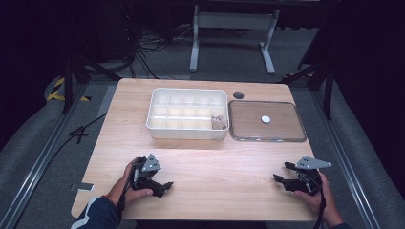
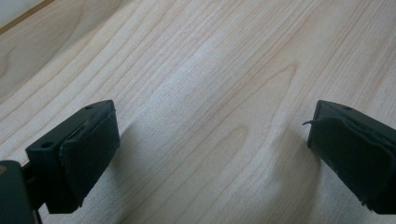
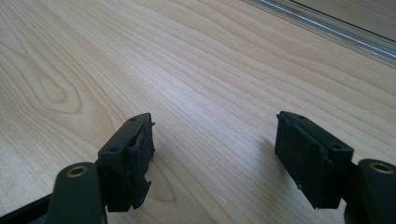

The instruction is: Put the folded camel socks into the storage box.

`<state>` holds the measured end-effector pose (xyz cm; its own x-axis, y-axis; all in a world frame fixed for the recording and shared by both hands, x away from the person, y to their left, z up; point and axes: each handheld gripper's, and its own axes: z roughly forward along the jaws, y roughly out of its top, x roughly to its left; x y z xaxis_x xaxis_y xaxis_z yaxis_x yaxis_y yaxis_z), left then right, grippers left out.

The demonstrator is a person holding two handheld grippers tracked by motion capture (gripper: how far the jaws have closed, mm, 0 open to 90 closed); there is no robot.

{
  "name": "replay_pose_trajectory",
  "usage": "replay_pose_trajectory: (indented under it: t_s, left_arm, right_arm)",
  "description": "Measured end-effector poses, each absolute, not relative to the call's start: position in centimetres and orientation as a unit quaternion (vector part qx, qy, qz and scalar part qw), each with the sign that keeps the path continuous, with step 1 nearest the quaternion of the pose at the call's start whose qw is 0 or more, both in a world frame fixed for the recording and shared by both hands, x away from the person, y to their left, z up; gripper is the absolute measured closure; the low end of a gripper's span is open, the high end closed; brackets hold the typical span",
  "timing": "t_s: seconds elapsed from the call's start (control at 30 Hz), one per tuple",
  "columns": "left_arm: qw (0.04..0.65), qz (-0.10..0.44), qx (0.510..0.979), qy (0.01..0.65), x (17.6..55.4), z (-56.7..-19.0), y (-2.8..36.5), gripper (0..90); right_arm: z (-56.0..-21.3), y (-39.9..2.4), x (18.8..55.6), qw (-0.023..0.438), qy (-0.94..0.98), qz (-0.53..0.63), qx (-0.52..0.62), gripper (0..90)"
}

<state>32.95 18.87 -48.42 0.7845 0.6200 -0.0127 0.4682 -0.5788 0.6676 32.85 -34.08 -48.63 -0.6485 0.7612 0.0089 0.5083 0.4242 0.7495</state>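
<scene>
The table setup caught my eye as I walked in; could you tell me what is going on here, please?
A person holds the left gripper and the right gripper low over the table, both open and holding nothing. Farther back sit a white divided box, with something small in one corner compartment, and its clear lid beside it.

Wooden table (image 1: 200,162) — on it a white divided tray (image 1: 187,113) beside a clear lid (image 1: 266,120).

The tongs (image 2: 210,144) stand wide apart (nothing between them) over the bare wooden table (image 2: 201,70).
</scene>
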Motion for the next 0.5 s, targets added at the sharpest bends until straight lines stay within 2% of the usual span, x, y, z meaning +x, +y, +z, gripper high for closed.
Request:
replay_pose_trajectory:
  t_s: [0.5]
  left_arm:
    - [0.339,0.112,0.881,0.310,32.93,-48.41,18.86,2.4]
  right_arm:
    - [-48.63,-34.09,32.86,0.169,0.827,0.374,0.385,27.6]
